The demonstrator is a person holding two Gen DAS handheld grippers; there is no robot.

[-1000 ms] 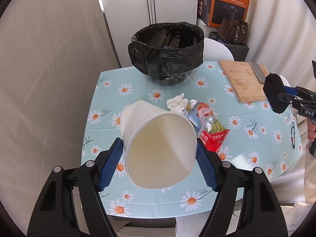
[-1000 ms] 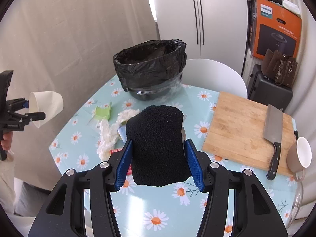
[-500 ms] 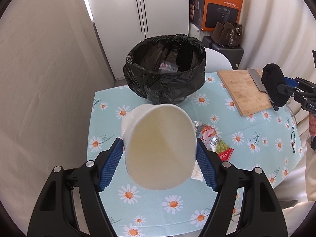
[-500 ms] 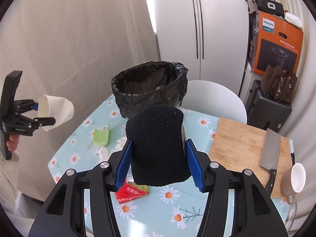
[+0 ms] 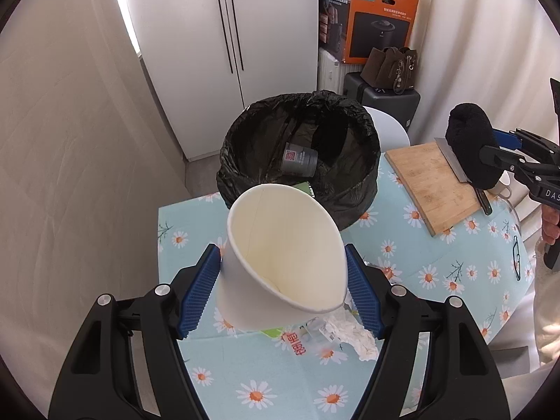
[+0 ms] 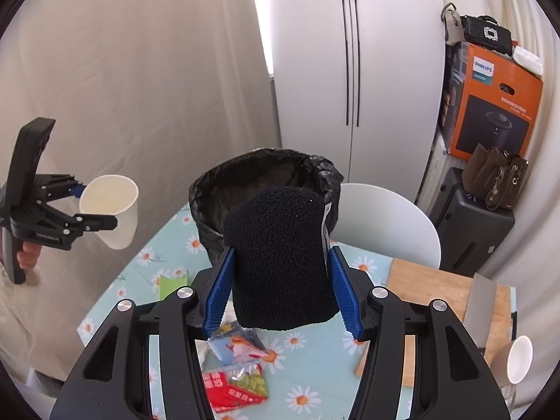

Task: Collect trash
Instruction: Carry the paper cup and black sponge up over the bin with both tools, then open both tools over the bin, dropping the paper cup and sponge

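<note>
Left wrist view: the left gripper pinches a white paper cup across its wall, mouth turned toward the camera, blue pads pressed on both flanks and the jaws closing a shade tighter. The cup hangs above the daisy-print table, with the black-lined bin at 12 o'clock just beyond it; a grey cup already lies inside. Crumpled tissue and a red wrapper lie on the cloth at 5 o'clock under the cup. At 3 o'clock the right gripper carries a black fuzzy wad over the cutting board.

Right wrist view: the right gripper is clamped on that black wad, which bulges above the pads and looks soft (cloth or sponge, hard to say). The bin sits at 12 o'clock behind it. At 9 o'clock the left gripper holds the cup out over the table's edge. Wrappers lie at 6 o'clock; a cleaver and a mug at 4 o'clock.

The cup is probably light and thin, so it would crush under hard squeezing; a hold near the stiffer rim seems safest. The wad should compress and grip easily.
</note>
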